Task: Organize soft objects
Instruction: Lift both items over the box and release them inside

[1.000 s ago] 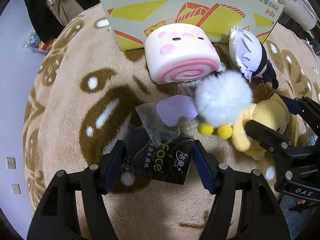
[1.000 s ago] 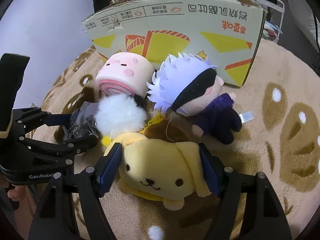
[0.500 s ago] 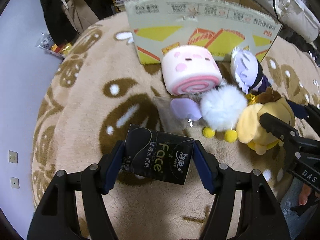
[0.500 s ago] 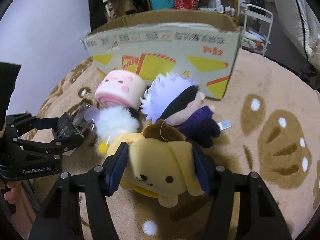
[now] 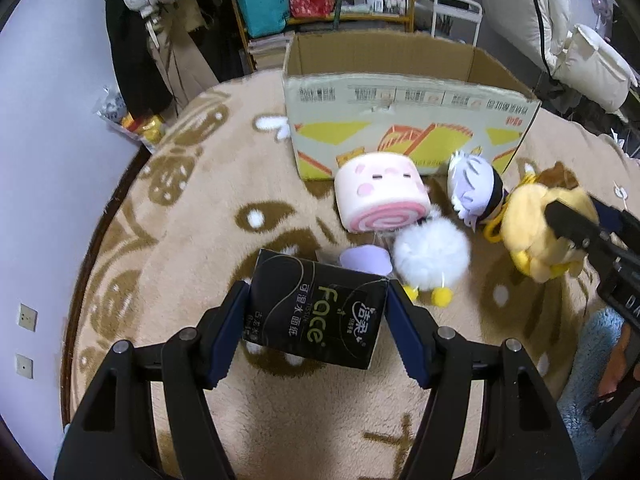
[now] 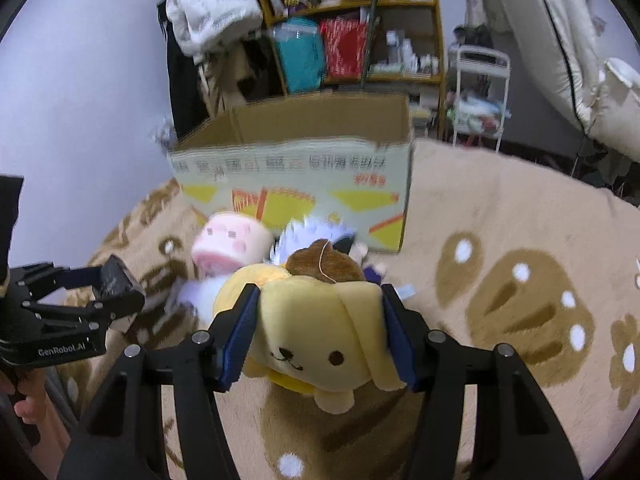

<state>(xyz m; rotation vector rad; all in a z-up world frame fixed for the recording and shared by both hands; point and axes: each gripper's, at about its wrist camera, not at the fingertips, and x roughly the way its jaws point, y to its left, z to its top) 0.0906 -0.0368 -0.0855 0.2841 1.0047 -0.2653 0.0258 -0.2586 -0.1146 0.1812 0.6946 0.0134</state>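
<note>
My left gripper is shut on a black tissue pack and holds it above the rug; it shows in the right wrist view too. My right gripper is shut on a yellow dog plush, lifted off the rug, also seen in the left wrist view. A pink roll-cake plush, a white-haired doll and a white fluffy plush lie on the rug before an open cardboard box. A lilac item lies by the fluffy plush.
The beige patterned rug covers the floor. Behind the box stand a shelf with bags, hanging clothes and a white rack. Bedding is at the right. A blue fluffy cloth lies low right.
Both grippers have risen with their loads: the tissue pack and the yellow dog plush have left the rug. The box's open top has come into view.
</note>
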